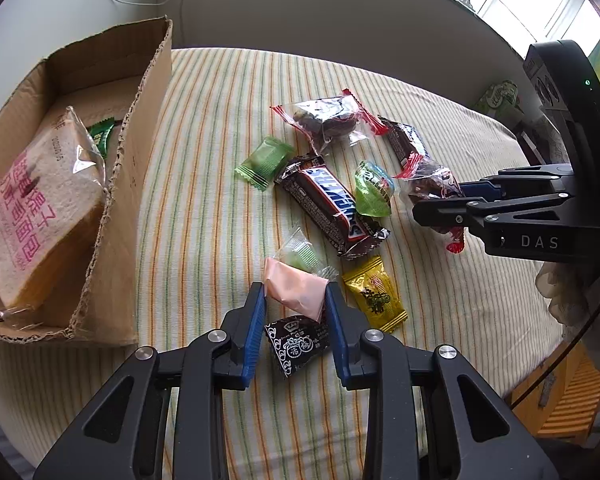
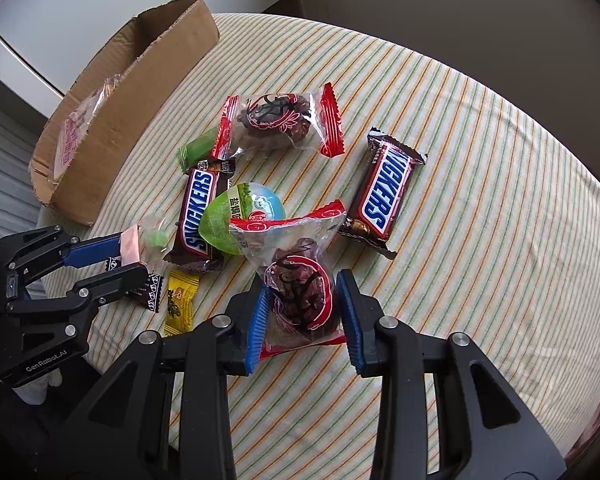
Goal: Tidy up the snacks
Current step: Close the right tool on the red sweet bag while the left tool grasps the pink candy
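My left gripper (image 1: 295, 294) is shut on a pink packet (image 1: 296, 294), just above the striped cloth and a black candy (image 1: 298, 340). My right gripper (image 2: 303, 312) is shut on a clear packet with red ends and dark fruit (image 2: 300, 292). In the left wrist view, the right gripper (image 1: 440, 210) reaches in from the right. Loose snacks lie between them: two Snickers bars (image 2: 196, 216) (image 2: 384, 196), a green jelly cup (image 2: 228, 220), a second fruit packet (image 2: 276, 120), a yellow candy (image 1: 374, 294) and green candies (image 1: 266, 162).
An open cardboard box (image 1: 132, 200) stands at the left on the striped tablecloth (image 1: 204, 160). It holds a bag of sliced bread (image 1: 40, 208) and a green candy (image 1: 100, 134). Walls rise behind the table, and a window is at the far right.
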The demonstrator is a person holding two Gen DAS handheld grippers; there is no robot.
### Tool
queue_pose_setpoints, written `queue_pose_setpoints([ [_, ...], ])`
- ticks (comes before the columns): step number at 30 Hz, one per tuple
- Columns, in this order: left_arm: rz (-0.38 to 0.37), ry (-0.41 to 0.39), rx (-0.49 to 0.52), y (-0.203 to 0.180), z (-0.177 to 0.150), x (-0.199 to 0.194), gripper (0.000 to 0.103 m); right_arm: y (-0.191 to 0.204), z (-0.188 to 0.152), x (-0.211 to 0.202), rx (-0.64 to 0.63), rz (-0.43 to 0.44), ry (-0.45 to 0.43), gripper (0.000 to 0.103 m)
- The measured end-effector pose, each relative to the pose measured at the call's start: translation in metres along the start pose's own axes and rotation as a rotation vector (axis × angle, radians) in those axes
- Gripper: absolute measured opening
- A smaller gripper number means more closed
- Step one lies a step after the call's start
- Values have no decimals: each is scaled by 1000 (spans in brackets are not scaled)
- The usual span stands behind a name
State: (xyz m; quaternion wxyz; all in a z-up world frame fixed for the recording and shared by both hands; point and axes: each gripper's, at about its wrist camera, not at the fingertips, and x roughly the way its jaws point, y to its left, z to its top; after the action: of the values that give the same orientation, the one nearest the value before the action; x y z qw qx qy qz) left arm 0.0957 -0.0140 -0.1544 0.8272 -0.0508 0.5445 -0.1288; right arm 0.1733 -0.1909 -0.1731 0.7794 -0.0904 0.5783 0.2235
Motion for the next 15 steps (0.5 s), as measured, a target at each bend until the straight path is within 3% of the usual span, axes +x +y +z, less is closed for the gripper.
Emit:
queue_pose_setpoints([
  [15, -37, -72, -24, 7, -1, -45, 28, -3, -11, -43, 19, 9, -65, 35],
])
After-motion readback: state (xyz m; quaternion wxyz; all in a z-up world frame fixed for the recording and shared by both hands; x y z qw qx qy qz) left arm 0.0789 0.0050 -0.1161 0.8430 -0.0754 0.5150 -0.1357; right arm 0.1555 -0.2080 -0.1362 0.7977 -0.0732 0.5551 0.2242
